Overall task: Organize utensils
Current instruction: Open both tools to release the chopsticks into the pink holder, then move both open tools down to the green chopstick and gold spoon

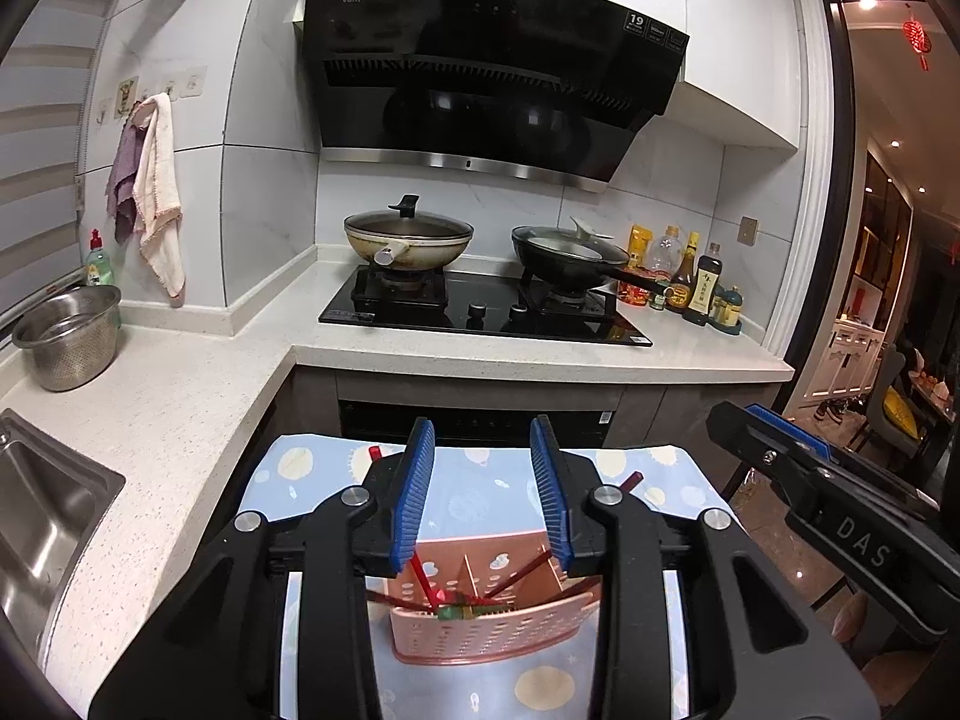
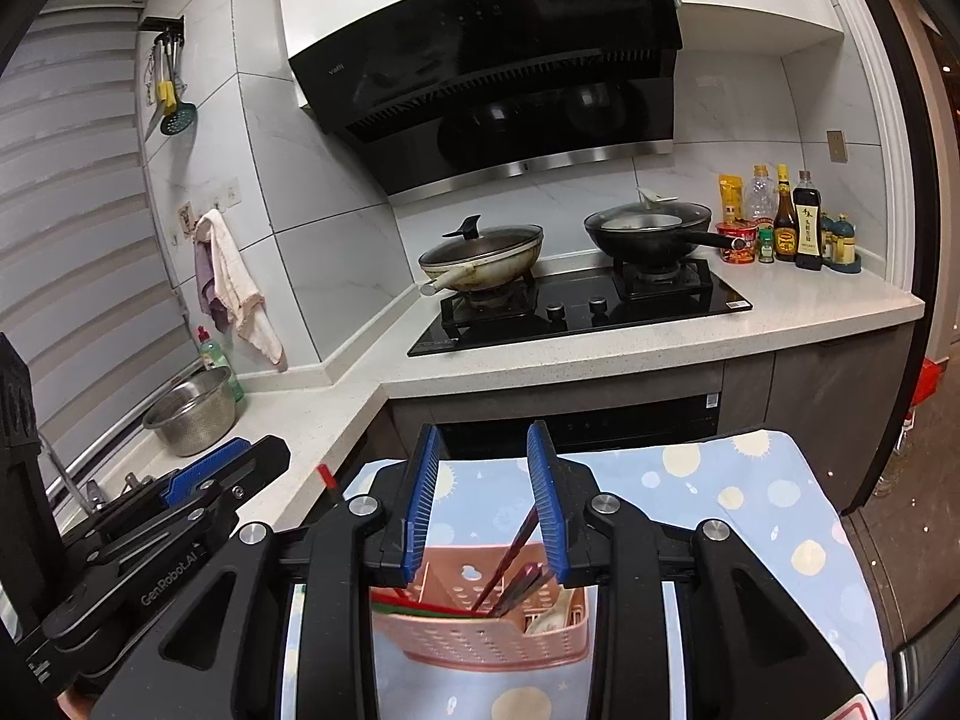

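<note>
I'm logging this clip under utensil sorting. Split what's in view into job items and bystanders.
Job items: pink utensil basket, red chopsticks, dark chopsticks, white spoon, left gripper and right gripper, both open and empty.

Bystanders: beige wok, black pan, sauce bottles, steel colander, hanging towels, patterned cloth.

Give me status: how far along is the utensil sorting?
Looks nearly done: red chopsticks, dark chopsticks and a white spoon already stand in the pink caddy. Left gripper and right gripper are open, holding nothing. No loose utensils visible on the blue cloth.
</note>
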{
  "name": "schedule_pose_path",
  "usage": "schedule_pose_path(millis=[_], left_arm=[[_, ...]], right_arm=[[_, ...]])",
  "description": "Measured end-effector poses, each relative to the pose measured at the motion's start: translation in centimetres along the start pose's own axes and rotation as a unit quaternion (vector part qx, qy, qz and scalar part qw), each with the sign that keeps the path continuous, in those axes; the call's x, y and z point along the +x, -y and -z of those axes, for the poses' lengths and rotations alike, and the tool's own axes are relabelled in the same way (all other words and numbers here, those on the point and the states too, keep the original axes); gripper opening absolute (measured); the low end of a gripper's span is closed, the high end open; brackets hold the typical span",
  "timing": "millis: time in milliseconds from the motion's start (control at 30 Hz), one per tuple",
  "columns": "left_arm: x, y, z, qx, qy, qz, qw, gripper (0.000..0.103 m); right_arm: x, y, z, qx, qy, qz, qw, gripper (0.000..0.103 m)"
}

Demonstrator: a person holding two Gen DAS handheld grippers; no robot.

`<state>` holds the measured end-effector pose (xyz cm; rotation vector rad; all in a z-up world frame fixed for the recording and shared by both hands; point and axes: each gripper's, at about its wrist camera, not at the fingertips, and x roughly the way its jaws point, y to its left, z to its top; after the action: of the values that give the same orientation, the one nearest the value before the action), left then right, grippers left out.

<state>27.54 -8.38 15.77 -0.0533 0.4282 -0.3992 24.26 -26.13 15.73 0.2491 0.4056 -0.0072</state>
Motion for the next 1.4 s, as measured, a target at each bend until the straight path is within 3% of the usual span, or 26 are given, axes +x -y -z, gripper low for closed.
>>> schedule_pose_path(millis=[233,433,1000,1400], left_arm=[[-3.5,-0.2,1.4,-0.002,-0.002,-0.001,1.0000,0.032],[-6.5,-0.8,4.5,-0.005,-0.022,-0.011,0.9997,0.032],[-11.2,-2.5,20.0,-0.031,-0.153,-0.043,0.9868,0.032],[-12.6,-0.9,27.8,-0.019,-0.227,-0.041,0.9728,0.032]], right_arm=[[-3.5,-0.7,1.9,-0.008,-0.008,0.000,1.000,0.030],[-6.7,-1.1,6.1,-0.020,-0.035,0.018,0.999,0.030],[-11.5,-1.0,24.9,-0.018,-0.194,0.048,0.980,0.030],[-11.1,-1.9,31.1,-0.025,-0.250,0.040,0.967,0.028]])
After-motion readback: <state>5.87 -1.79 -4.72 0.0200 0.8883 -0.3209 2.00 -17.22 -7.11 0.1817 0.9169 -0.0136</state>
